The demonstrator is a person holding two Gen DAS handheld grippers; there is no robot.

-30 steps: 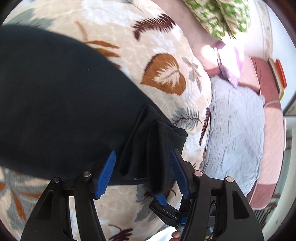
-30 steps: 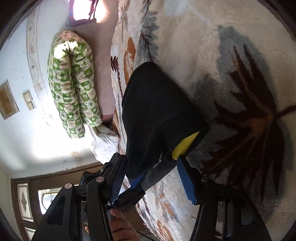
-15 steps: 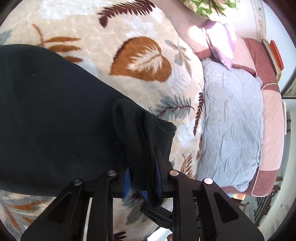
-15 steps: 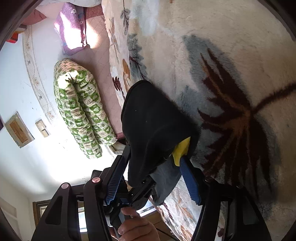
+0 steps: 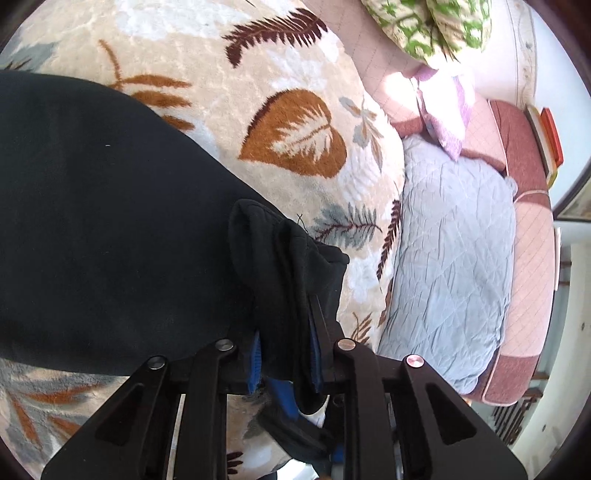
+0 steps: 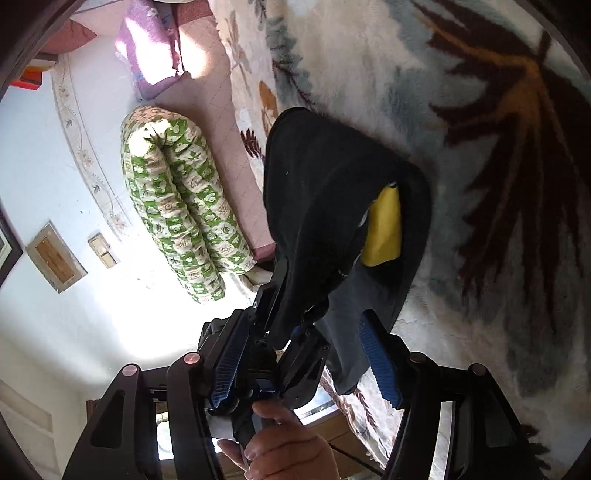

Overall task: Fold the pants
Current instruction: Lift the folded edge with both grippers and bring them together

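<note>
Left wrist view: the left gripper (image 5: 286, 363) sits at 6 o'clock, its jaws just drawn in and now clamped on a bunched edge of the black pants (image 5: 110, 240). The pinched fold rises from between the blue pads toward 12 o'clock. The rest of the pants spreads flat from the centre out to 9 o'clock.

The pants lie on a cream fleece blanket (image 5: 295, 74) printed with brown and grey leaves. At 3 o'clock a grey quilted pad (image 5: 454, 258) lies beside the blanket, on a pink mattress (image 5: 532, 258). At 1 o'clock sit a green patterned bolster (image 5: 424, 22) and a purple cloth (image 5: 447, 107).

Right wrist view: the right gripper (image 6: 303, 363) is at 6 o'clock with its blue pads spread wide. The hanging end of the pants (image 6: 321, 206) reaches down between them; whether a pad touches cloth is hard to tell, but they do not press on it. Only this view shows a yellow patch (image 6: 384, 232) inside the pants, at 3 o'clock of centre. It also shows the left gripper (image 6: 280, 314) from the front, pinching the cloth, and a hand (image 6: 291, 446) on its handle at 6 o'clock. The bolster (image 6: 181, 206) lies at 9 o'clock against a pale wall (image 6: 44, 166), the blanket (image 6: 480, 110) filling 1 to 4 o'clock.
</note>
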